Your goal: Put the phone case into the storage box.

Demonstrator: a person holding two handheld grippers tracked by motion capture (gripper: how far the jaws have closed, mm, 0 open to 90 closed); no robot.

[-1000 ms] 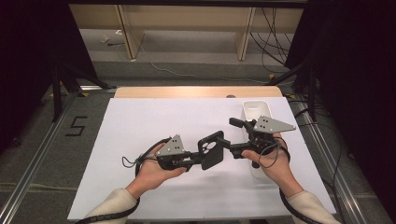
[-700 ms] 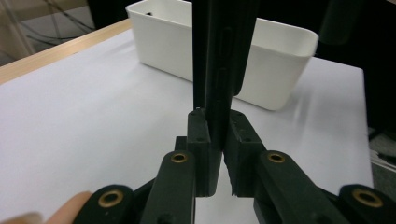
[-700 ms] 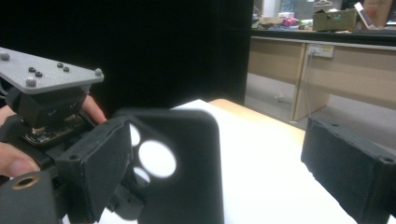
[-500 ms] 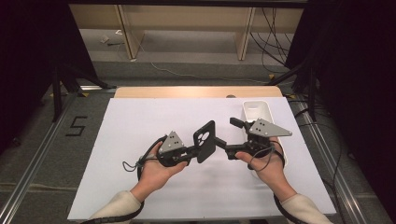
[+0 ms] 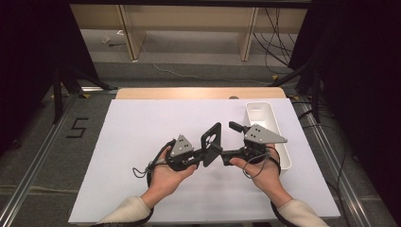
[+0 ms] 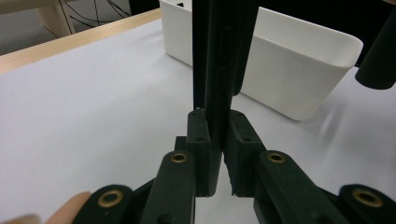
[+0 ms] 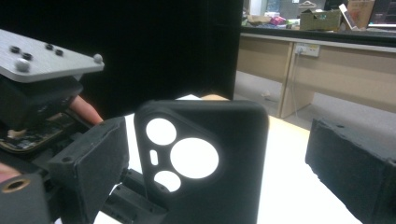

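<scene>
Nearest the person's edge of the white table (image 5: 118, 189), both forearms came in from 6 o'clock, hands meeting just short of the table's middle. Left gripper (image 5: 201, 156) was clamped narrow on the lower edge of a black phone case (image 5: 211, 143); in the left gripper view the case (image 6: 219, 70) stood edge-on and upright, both pads pressed against it. Right gripper (image 5: 226, 157) sat at 3 o'clock of the case, with its jaws just opened to their widest. In the right gripper view the case (image 7: 205, 158) showed its camera cut-outs, standing between the two spread jaws with a gap on each side, touched by neither.

Judged step: a hand-over of the case in mid-air above the table, left hand carrying, right hand lined up to take it.

Next move, as judged: right jaws need to close on the free upper part of the case, clear of the left pads, and seat before the left lets go. The thin soft wall could flex or slip.

Farther off, at 2 o'clock of the hands, a white bin (image 5: 282, 156) lay along the table's right edge, the likely drop point. Beyond, at 12 o'clock, lay the wooden strip (image 5: 198, 92).
</scene>
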